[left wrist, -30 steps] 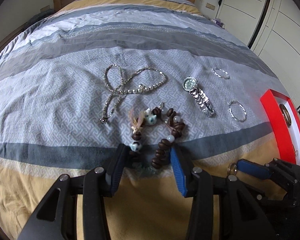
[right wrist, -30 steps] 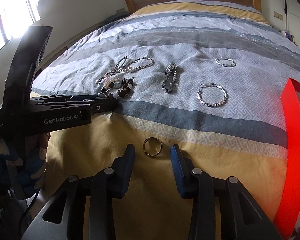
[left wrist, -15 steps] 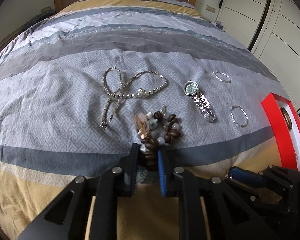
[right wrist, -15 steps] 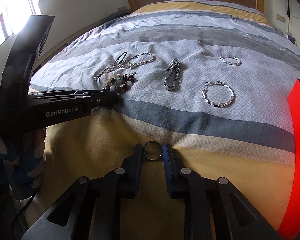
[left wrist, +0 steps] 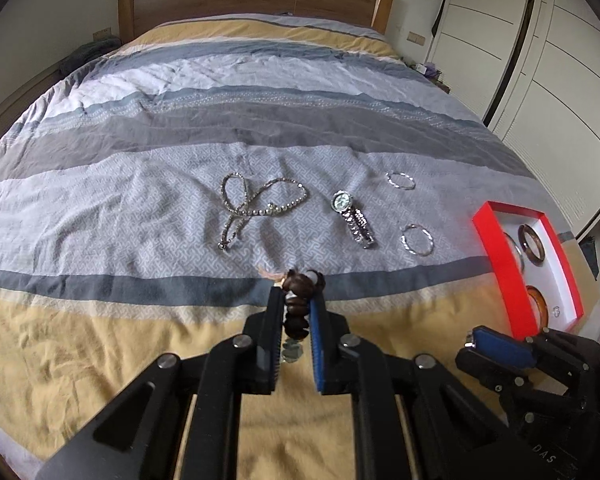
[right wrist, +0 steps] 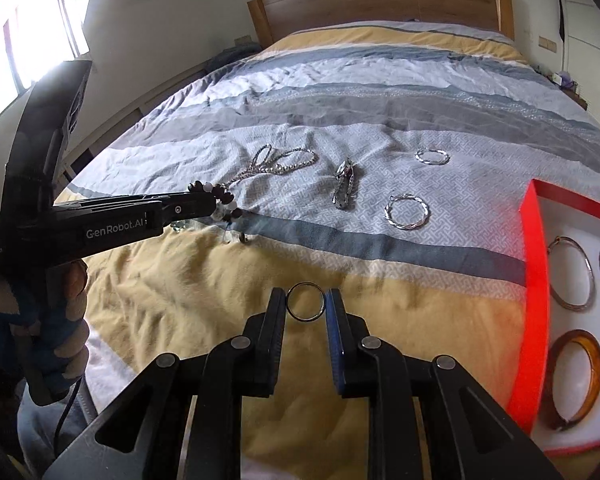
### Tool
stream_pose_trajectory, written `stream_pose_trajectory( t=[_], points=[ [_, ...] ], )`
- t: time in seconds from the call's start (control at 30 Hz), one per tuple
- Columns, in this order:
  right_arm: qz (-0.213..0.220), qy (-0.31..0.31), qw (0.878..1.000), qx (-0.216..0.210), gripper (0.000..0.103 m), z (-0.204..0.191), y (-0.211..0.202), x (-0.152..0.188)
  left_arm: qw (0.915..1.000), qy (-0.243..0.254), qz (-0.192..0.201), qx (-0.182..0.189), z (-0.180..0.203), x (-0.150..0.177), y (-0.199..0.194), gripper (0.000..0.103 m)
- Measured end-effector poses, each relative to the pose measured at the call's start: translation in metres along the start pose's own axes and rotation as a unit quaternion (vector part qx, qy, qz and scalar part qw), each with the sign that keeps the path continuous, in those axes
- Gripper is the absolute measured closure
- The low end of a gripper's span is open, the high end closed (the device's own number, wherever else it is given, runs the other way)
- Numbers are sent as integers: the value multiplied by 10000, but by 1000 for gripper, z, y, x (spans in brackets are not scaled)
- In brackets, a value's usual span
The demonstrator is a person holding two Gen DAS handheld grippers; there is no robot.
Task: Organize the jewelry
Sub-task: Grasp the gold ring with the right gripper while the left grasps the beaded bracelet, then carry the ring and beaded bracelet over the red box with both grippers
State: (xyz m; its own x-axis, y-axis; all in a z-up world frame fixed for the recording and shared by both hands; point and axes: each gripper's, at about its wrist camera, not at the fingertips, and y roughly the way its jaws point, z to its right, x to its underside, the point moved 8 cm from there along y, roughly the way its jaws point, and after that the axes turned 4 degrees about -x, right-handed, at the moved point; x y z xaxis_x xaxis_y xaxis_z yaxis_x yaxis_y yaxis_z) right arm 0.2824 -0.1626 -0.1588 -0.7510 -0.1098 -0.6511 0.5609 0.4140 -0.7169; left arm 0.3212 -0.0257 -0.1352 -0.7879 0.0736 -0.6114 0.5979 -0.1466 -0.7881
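Observation:
My left gripper [left wrist: 296, 296] is shut on a brown wooden bead bracelet [left wrist: 298, 304] and holds it off the bed; the bracelet hangs from it in the right wrist view [right wrist: 220, 200]. My right gripper [right wrist: 306, 300] is shut on a thin metal ring [right wrist: 306, 301], lifted above the yellow stripe. A red-rimmed white jewelry box [left wrist: 500, 264] lies at the right with several bangles [right wrist: 576, 372] in it. On the bed lie a silver chain necklace [left wrist: 256, 204], a watch [left wrist: 352, 216] and two silver bangles [left wrist: 417, 239] [left wrist: 400, 180].
The bed has a striped duvet [left wrist: 180, 340] and a wooden headboard [left wrist: 252, 4] at the far end. White wardrobes [left wrist: 540, 60] stand to the right. A window [right wrist: 28, 40] is at the left.
Both grippers closed on their items and lifted: the left on the bead bracelet, the right on the ring. Both pulled back, and the red box came more into view.

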Motion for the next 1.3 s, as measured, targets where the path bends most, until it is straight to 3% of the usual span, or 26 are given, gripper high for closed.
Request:
stream_pose_trajectory(
  t=[0.37, 0.67, 0.8, 1.07, 1.3],
  points=[
    [612, -68, 9981, 45, 83, -33, -111, 13, 9990, 125, 412, 72, 26, 29, -113, 92],
    [925, -18, 9957, 20, 83, -36, -172, 43, 9966, 526, 610, 191, 78, 56, -167, 92],
    [1035, 140, 9944, 137, 83, -14, -192, 55, 9954, 715, 546, 340, 111, 60, -168, 92],
    [1129, 709, 9890, 649, 83, 68, -225, 76, 9885, 1308, 401, 648, 186, 52, -149, 92],
    [1026, 845, 9862, 982, 83, 127, -224, 65, 9823, 1597, 311, 926, 242, 24, -116, 92]
  ],
)
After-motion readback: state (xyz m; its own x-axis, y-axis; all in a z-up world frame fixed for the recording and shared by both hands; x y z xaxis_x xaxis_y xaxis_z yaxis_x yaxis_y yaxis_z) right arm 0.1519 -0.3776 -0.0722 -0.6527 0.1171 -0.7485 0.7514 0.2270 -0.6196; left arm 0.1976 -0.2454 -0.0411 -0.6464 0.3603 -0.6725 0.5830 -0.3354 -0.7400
